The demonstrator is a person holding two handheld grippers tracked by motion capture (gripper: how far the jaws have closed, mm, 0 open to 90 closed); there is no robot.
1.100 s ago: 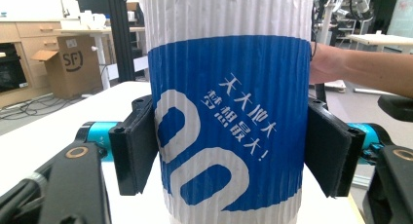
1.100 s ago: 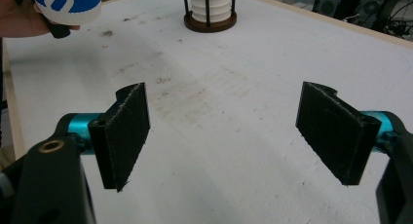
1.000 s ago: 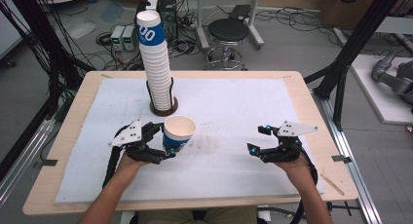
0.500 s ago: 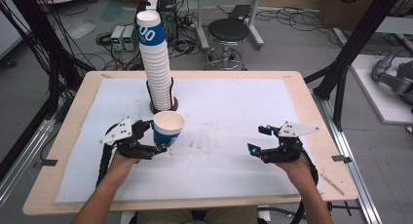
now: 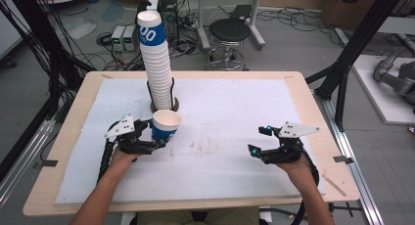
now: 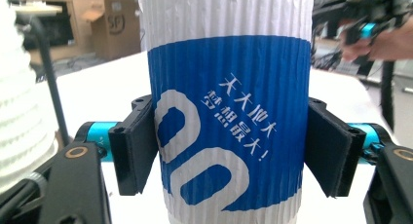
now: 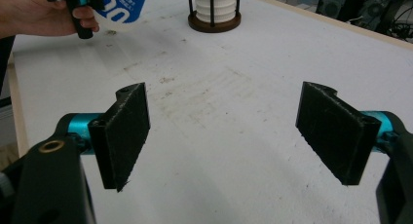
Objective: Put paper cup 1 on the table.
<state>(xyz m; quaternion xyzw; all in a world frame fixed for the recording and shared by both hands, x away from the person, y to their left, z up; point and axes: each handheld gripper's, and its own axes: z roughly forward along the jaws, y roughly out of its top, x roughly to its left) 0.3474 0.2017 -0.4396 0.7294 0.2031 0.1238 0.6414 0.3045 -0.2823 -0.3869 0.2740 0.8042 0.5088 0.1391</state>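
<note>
Fingers point(image 6: 134, 153) of my left gripper point(image 5: 149, 139) clamp a blue-and-white paper cup point(image 5: 165, 125), upright, just in front of the cup stack point(image 5: 155, 63) in its holder. Cup is pulled; setting down remains. Right gripper point(image 5: 259, 142) open, empty, well apart on white mat point(image 5: 220, 112).

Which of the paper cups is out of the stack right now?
The single blue-and-white paper cup held upright in the left tongs, in front of the tall stack of cups. The rest sit nested in the holder.
</note>
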